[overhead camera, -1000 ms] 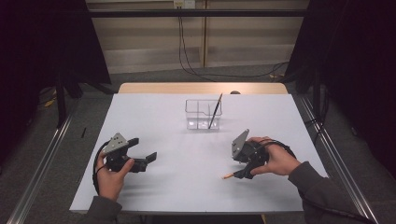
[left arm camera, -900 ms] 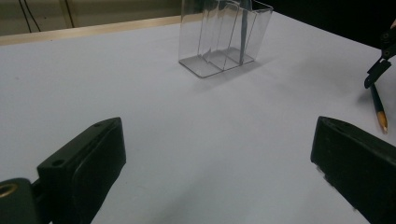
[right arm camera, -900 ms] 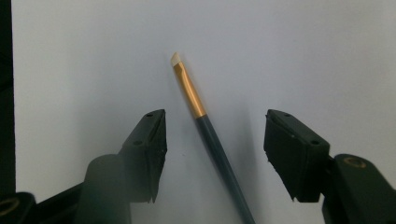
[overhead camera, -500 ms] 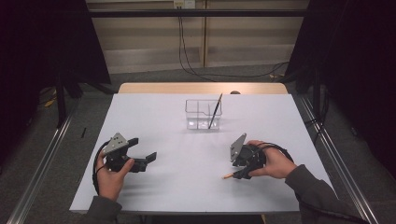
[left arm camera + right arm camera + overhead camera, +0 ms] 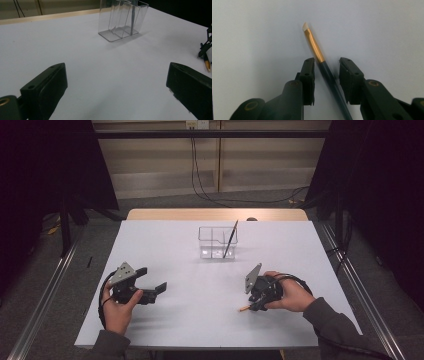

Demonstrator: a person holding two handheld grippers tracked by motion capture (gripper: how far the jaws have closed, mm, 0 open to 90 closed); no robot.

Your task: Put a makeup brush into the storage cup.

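Brush lies between my right fingers, just closing, not yet pinching; I'd centre on its handle first. Left gripper gapes, empty.

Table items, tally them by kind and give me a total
Brushes: 2, the gold-banded brush lying between the right gripper jaws, and the dark brush leaning in the organiser.
Clear organiser: 1
Grippers: 2, counting the left gripper.
Total: 5

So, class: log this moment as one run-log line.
right gripper: jaws just closing around makeup brush on table, gap left | left gripper: open, idle | clear organizer: holds one brush
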